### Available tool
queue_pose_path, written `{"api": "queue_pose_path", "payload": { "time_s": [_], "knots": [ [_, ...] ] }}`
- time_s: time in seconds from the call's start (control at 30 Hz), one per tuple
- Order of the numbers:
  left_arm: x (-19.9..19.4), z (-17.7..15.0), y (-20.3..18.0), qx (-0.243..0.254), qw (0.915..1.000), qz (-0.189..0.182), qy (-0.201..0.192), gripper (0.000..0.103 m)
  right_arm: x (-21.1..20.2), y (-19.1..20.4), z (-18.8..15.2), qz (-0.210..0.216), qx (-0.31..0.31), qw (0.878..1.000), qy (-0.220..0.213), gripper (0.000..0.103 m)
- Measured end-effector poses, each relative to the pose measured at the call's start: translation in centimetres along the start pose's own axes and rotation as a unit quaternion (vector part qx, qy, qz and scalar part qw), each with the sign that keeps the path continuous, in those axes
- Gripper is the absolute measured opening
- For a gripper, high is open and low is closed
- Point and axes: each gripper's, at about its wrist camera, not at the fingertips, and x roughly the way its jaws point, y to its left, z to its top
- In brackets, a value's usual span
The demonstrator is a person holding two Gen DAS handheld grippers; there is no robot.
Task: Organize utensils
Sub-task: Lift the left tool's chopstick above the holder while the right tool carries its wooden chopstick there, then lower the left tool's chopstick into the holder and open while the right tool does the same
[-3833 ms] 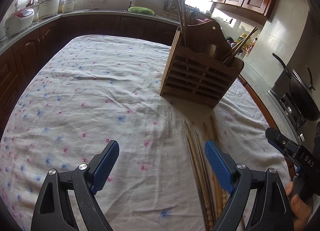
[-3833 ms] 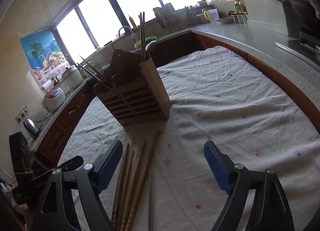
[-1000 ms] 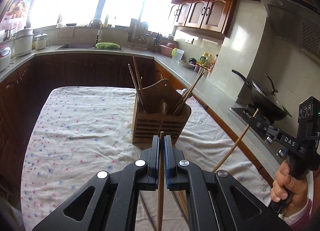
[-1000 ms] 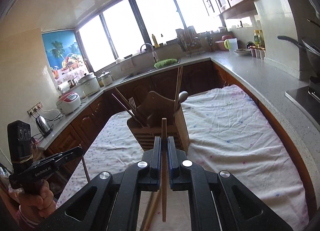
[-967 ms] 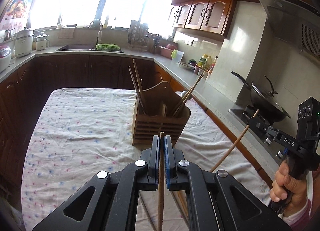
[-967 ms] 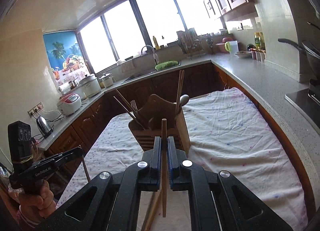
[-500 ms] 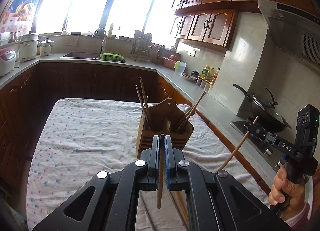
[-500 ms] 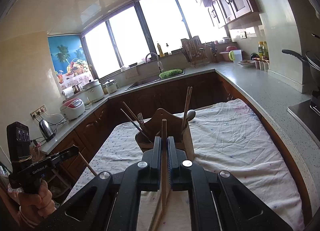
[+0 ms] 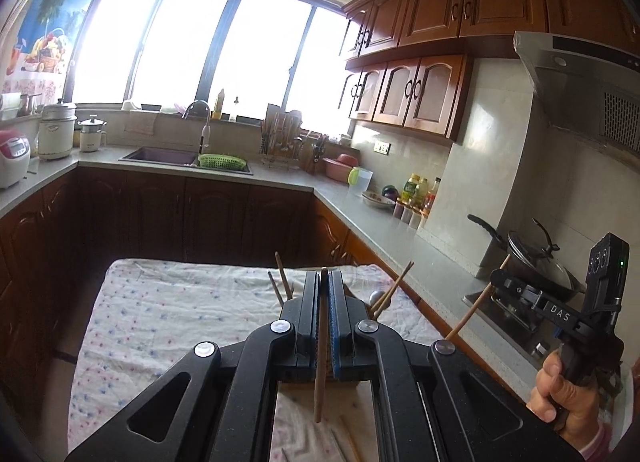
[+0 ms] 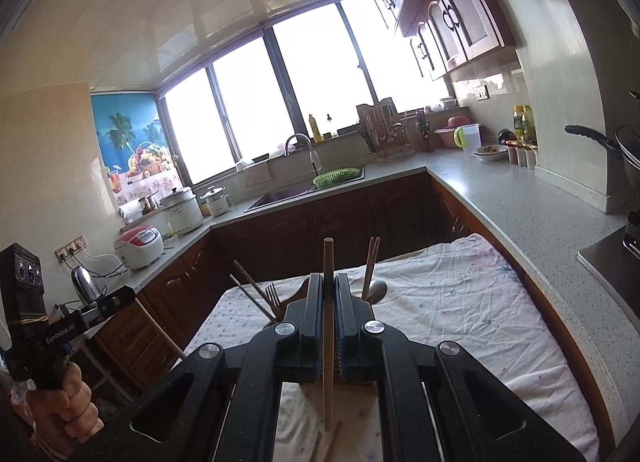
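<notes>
- So both grippers went from wide open over the loose chopsticks to each having one clamped. The left gripper has its fingers pinched tight on a wooden chopstick that runs near upright, its tip poking just above them.
- Same deal on the right gripper: fingers squeezed on a paler chopstick, top end sticking well above them.
- Both have lifted off the tabletop in the last second. The wooden utensil holder now sits mostly hidden right behind the fingers, only the sticks in it showing.
- A few chopsticks are left on the cloth below the fingers.
- Looks like pickup's done, so next is probably dropping these into the holder.
</notes>
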Motion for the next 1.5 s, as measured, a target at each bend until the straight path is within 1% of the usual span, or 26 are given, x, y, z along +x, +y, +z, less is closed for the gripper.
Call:
{"api": "queue_pose_path", "payload": {
  "time_s": [0.13, 0.23, 0.37, 0.5, 0.6, 0.73, 0.83, 0.97, 1.1, 1.43, 1.47, 1.5],
  "knots": [
    [1.7, 1.8, -0.2, 0.008, 0.9997, 0.006, -0.024, 0.002, 0.9, 0.0, 2.2, -0.004, -0.001, 1.0, -0.03, 0.005],
    [3.7, 2.5, 0.1, 0.009, 0.9993, 0.013, -0.034, 0.002, 2.2, 0.0, 3.7, -0.011, -0.003, 0.999, -0.046, 0.005],
    [6.7, 2.1, 0.9, -0.002, 0.999, 0.022, -0.038, 0.002, 3.9, -0.1, 4.9, -0.023, -0.007, 0.998, -0.059, 0.005],
    [9.7, 0.7, 1.9, -0.018, 0.9987, 0.028, -0.04, 0.002, 5.7, -0.3, 4.8, -0.038, -0.014, 0.997, -0.064, 0.005],
    [11.7, -0.9, 2.7, -0.036, 0.9981, 0.035, -0.036, 0.002, 7.0, -0.6, 3.9, -0.044, -0.015, 0.997, -0.056, 0.005],
    [14.1, -2.9, 3.2, -0.047, 0.9978, 0.042, -0.018, 0.002, 8.8, -1.5, 2.0, -0.047, -0.003, 0.998, -0.034, 0.005],
    [15.6, -4.0, 3.6, -0.05, 0.9978, 0.043, -0.001, 0.002, 9.8, -2.1, 0.6, -0.05, 0.004, 0.999, -0.017, 0.005],
    [17.0, -4.6, 4.3, -0.056, 0.9972, 0.045, 0.021, 0.003, 11.1, -2.7, -1.2, -0.053, 0.008, 0.999, 0.009, 0.006],
    [17.1, -4.2, 5.1, -0.053, 0.9973, 0.044, 0.024, 0.003, 11.9, -2.9, -2.1, -0.054, 0.01, 0.998, 0.028, 0.006],
    [16.7, -3.9, 5.2, -0.055, 0.9969, 0.046, 0.031, 0.004, 12.0, -2.7, -2.0, -0.058, 0.011, 0.998, 0.034, 0.007],
    [16.5, -3.9, 5.3, -0.059, 0.9967, 0.046, 0.033, 0.006, 12.1, -2.8, -2.0, -0.058, 0.012, 0.998, 0.035, 0.009],
    [16.3, -4.0, 5.3, -0.062, 0.9966, 0.043, 0.033, 0.015, 12.1, -2.9, -2.0, -0.057, 0.015, 0.998, 0.036, 0.011]
  ]
}}
